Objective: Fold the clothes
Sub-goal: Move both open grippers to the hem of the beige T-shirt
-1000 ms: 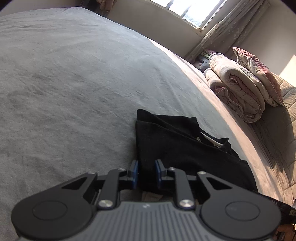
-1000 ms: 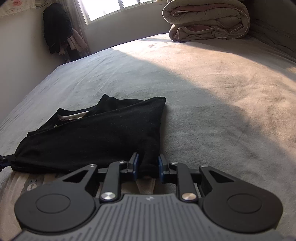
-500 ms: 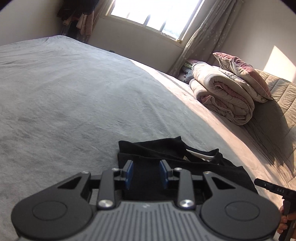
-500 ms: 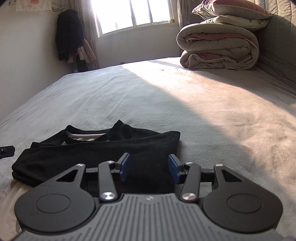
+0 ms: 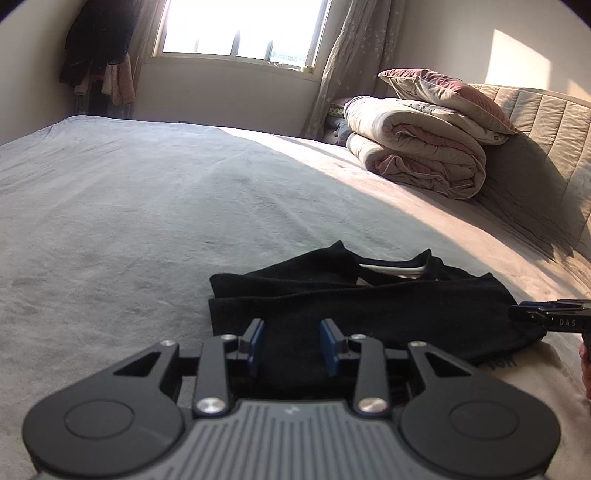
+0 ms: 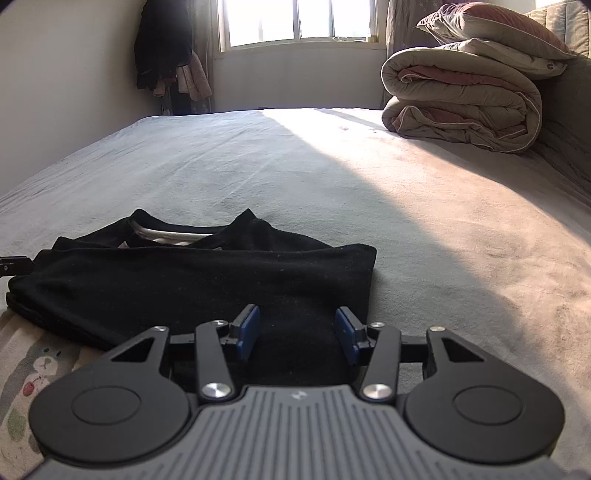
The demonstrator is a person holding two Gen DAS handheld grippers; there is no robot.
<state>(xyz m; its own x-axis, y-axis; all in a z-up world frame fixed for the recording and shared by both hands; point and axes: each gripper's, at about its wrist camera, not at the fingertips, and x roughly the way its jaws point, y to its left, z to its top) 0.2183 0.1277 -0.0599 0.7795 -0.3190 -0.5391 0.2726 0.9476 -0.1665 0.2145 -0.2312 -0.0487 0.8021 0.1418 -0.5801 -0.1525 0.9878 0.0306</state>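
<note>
A black garment (image 5: 369,306) lies folded into a low strip on the grey bed, its white-lined neck opening toward the far side. It also shows in the right wrist view (image 6: 192,280). My left gripper (image 5: 291,347) is open and empty, just above the garment's left end. My right gripper (image 6: 297,334) is open and empty, just above the garment's right end. The right gripper's tip also shows at the right edge of the left wrist view (image 5: 546,317).
A light patterned cloth (image 6: 22,365) lies under the garment's near edge. A rolled duvet (image 6: 461,99) with a pillow (image 6: 495,26) on top sits at the headboard. Dark clothes (image 6: 162,44) hang by the window. The grey bed sheet (image 6: 295,166) stretches ahead.
Both grippers have let go of the garment and opened. Both have tipped up and drawn back a little, and the garment now lies flat on the bed.
</note>
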